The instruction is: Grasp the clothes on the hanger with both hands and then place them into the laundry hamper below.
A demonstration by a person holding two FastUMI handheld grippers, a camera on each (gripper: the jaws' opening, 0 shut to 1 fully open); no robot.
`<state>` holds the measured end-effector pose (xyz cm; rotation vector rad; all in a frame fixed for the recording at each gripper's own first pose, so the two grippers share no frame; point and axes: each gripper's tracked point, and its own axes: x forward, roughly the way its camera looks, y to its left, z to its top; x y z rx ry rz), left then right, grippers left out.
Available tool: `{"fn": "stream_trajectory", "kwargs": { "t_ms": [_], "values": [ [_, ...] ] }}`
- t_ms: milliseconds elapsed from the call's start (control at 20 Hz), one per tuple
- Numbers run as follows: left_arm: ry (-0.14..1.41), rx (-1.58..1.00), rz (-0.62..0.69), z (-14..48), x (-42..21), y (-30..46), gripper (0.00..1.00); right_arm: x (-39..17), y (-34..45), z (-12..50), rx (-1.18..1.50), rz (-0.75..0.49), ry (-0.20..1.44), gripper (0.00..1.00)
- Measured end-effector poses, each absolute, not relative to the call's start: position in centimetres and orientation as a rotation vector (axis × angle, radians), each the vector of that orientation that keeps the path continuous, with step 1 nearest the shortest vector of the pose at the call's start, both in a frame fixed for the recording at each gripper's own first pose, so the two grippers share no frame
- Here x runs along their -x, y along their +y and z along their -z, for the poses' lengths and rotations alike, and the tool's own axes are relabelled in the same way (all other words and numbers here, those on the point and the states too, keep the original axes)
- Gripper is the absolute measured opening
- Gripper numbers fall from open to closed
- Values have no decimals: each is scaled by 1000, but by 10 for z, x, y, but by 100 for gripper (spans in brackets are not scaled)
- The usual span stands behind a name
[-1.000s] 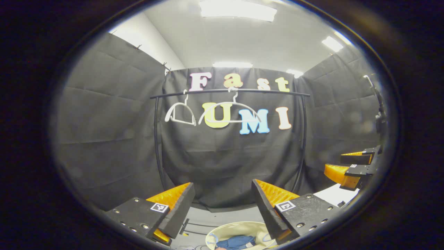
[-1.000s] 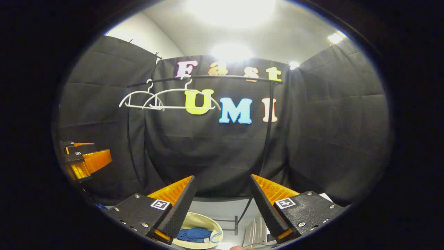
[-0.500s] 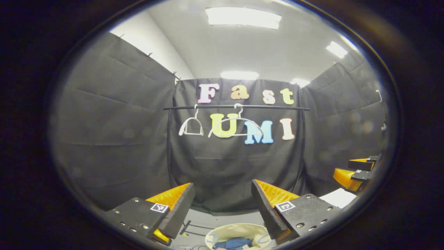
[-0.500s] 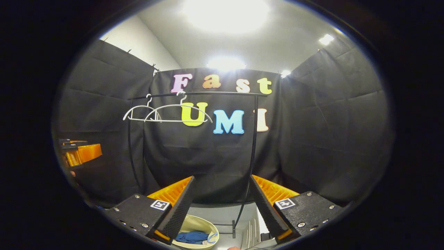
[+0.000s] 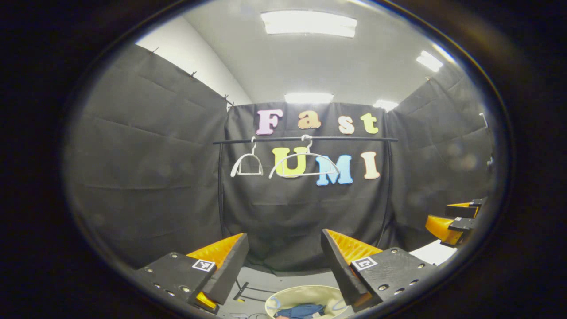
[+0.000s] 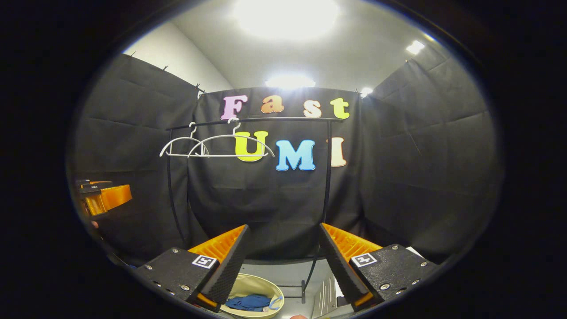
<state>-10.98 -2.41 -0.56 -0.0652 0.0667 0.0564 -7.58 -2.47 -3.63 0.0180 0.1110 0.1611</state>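
Hangers (image 5: 304,158) on the rail hang bare and look farther off than a second ago; we have drawn back. Both our grippers, left (image 5: 283,261) and right (image 6: 283,257), gape wide, empty. Blue clothes (image 6: 248,302) lie in the hamper (image 6: 270,288), so we judge the job done.

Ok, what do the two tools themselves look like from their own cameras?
The left tool and right tool match: two wedge-shaped fingers with ribbed backs and textured inner faces, on black speckled blocks with silver screws. Each block carries a small square black-and-white marker. No cables or sleeves visible.
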Motion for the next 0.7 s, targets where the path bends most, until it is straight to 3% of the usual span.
{"fn": "stream_trajectory", "kwargs": {
  "t_ms": [700],
  "values": [
    [57,63,-77,2,107,-19,96,65,-12,40,-8,-196,110,94]
  ]
}}
